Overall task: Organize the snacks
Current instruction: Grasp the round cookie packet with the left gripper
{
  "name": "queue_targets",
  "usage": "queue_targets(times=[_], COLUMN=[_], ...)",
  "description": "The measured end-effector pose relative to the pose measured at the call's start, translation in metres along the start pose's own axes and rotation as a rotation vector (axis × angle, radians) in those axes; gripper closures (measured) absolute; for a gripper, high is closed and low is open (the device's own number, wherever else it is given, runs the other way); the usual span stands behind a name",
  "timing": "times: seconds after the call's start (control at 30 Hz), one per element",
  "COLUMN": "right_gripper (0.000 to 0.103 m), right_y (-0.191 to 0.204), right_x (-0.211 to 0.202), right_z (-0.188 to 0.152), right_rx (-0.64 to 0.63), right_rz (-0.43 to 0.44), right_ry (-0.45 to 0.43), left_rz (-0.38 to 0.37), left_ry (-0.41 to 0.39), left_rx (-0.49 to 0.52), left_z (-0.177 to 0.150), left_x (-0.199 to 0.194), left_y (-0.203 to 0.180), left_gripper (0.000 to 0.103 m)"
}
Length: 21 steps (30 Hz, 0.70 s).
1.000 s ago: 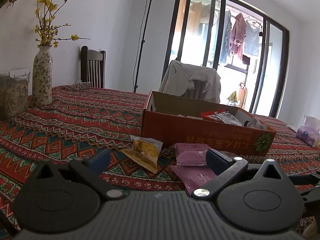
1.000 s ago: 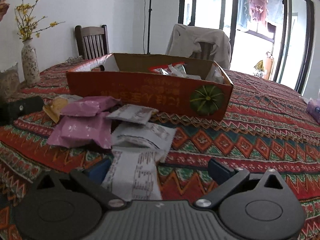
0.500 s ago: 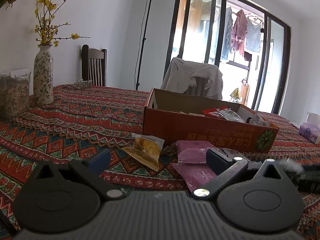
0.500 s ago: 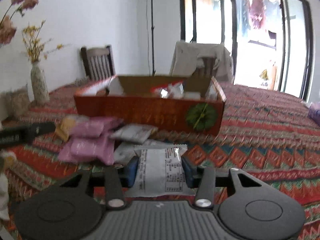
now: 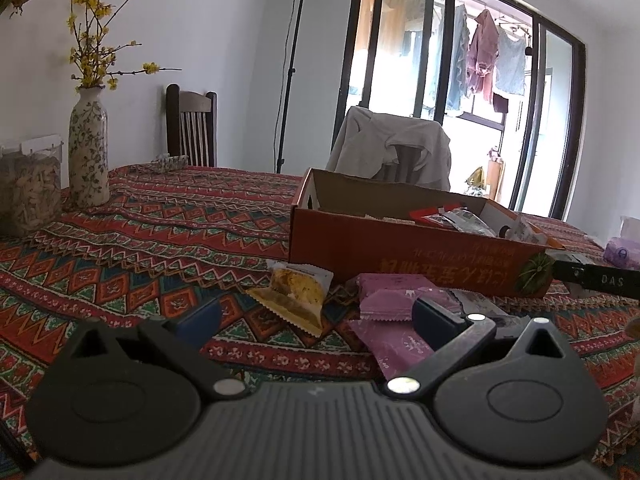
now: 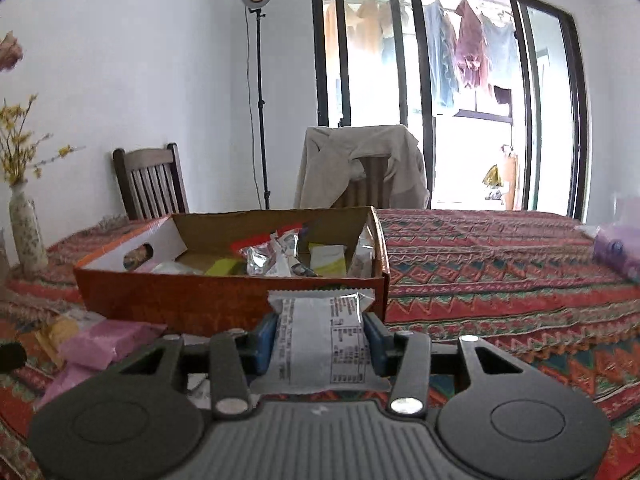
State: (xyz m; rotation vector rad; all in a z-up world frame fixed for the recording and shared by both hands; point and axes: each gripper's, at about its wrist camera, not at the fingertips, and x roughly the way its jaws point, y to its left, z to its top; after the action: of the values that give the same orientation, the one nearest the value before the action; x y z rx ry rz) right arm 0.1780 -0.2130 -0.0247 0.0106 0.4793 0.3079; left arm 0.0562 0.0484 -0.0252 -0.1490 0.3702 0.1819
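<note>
Silver packet (image 6: 320, 340) clamped in right gripper (image 6: 320, 344), box (image 6: 232, 300) dead ahead.

Gripped across its short width by both blue pads, long axis running forward toward the box's near wall, top crimp level with the rim. Box already partly filled with snacks; right gripper far nearer to it than the left. Left gripper (image 5: 316, 316) spread wide and empty, hanging low before the loose pile: yellow packet (image 5: 296, 296), pink packets (image 5: 388, 296). Packet's back panel printed small, unreadable. Box front lettered in yellow, upside down, not legible. "DAS" readable on the black bar (image 5: 596, 278) at the left view's right edge.
</note>
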Motion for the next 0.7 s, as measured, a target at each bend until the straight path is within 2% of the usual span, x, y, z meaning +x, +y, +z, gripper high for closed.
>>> queue_targets(times=[0.2,0.33,0.5,0.7], right_gripper=[0.058,0.058,0.058,0.058], right_y=[-0.006,-0.008,-0.008,-0.009], right_x=[-0.003,-0.007,-0.008,-0.009], right_z=[-0.005,-0.007,-0.008,-0.009], right_rx=[0.028,0.032,0.033,0.042], right_rz=[0.003,0.008,0.011,0.01], right_ry=[-0.016,-0.033,-0.042,-0.043], left_rz=[0.017,0.018,0.083,0.12], left_ry=[0.0,0.03,0.043,0.178], left_rx=[-0.02,-0.035,0.008,0.044], left_z=[0.002,0.01,0.033,0.054], left_x=[-0.001,0.001,0.013,0.058], left_y=[0.003,0.008,0.012,0.014], left_gripper=[0.0,0.0,0.0,0.0])
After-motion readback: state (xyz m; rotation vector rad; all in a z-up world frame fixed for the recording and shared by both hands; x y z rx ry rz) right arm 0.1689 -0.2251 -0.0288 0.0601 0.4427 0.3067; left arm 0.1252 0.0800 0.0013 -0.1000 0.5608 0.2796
